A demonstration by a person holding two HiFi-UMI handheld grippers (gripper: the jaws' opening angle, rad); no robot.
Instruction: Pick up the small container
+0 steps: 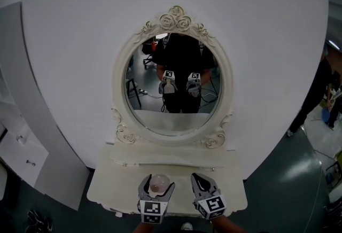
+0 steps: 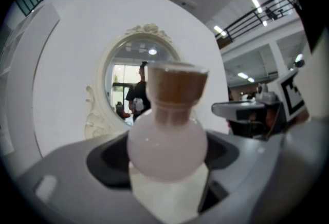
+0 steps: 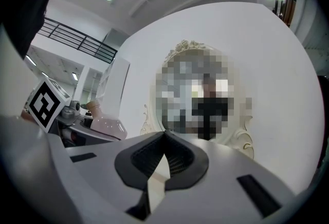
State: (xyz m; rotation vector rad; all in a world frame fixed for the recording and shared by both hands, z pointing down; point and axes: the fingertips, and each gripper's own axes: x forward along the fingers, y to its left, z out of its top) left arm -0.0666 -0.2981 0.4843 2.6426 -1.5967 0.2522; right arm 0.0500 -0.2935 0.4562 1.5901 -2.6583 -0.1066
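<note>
Already clamps small round pale-pink, brown-stoppered container (image 2: 167, 146) in left gripper (image 1: 157, 183), seemingly clear of cream dressing table (image 1: 112, 184), with right gripper (image 3: 164, 135) pinched closed, empty.

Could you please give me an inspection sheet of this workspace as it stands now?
Surface: white dressing table, with an ornate oval mirror behind it.
Job's things: small container, a round pink bottle with a brown stopper, sits between the left tool's jaws.
Clutter: nothing seen.
Tools: left tool shut on the small container; right tool shut, empty.
Cables: nothing seen on the table.
Surroundings: white wall; white cabinet at left; person standing at right.
</note>
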